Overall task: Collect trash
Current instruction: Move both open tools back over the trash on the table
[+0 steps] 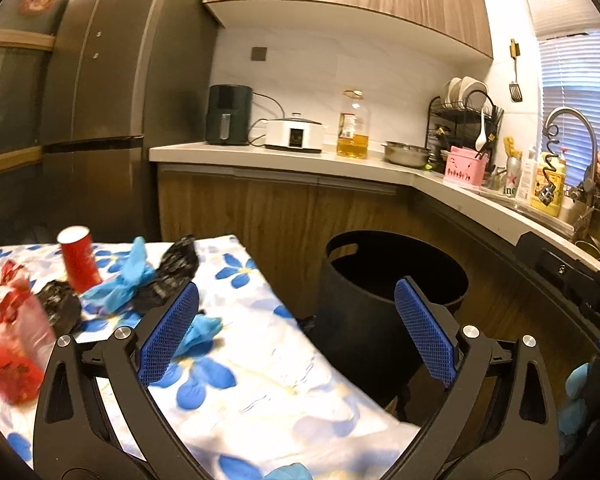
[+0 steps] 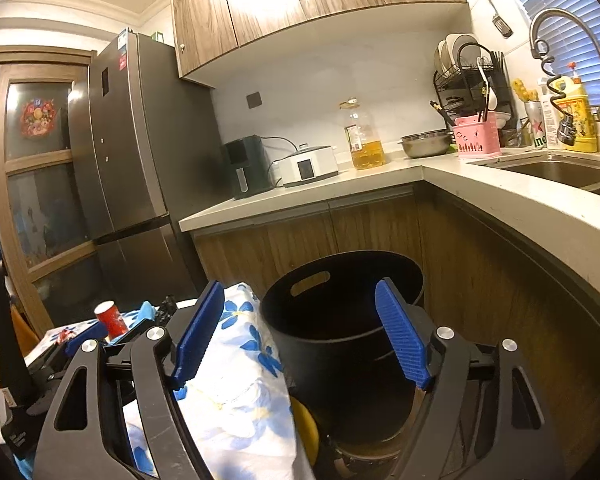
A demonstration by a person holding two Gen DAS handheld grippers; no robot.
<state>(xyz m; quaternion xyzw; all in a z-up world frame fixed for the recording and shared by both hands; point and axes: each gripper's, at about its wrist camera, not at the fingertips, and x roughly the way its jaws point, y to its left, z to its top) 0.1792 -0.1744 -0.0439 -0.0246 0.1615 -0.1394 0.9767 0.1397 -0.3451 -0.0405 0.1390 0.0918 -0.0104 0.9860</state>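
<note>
Two grippers spread wide, nothing between the pads; left gripper (image 1: 296,336) over the table edge, right gripper (image 2: 300,336) in front of the black bin (image 2: 340,320); bin stands on the floor just beside the flowered tablecloth (image 1: 260,360); on the cloth: red cup (image 1: 78,258), blue gloves (image 1: 124,276), black bags (image 1: 172,276), red wrapper (image 1: 8,340).

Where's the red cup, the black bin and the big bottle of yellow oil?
red cup (image 1: 79,264), left wrist view, its side.
black bin (image 2: 340,344), right wrist view, front wall.
oil bottle (image 1: 353,136), left wrist view, lower body.
</note>
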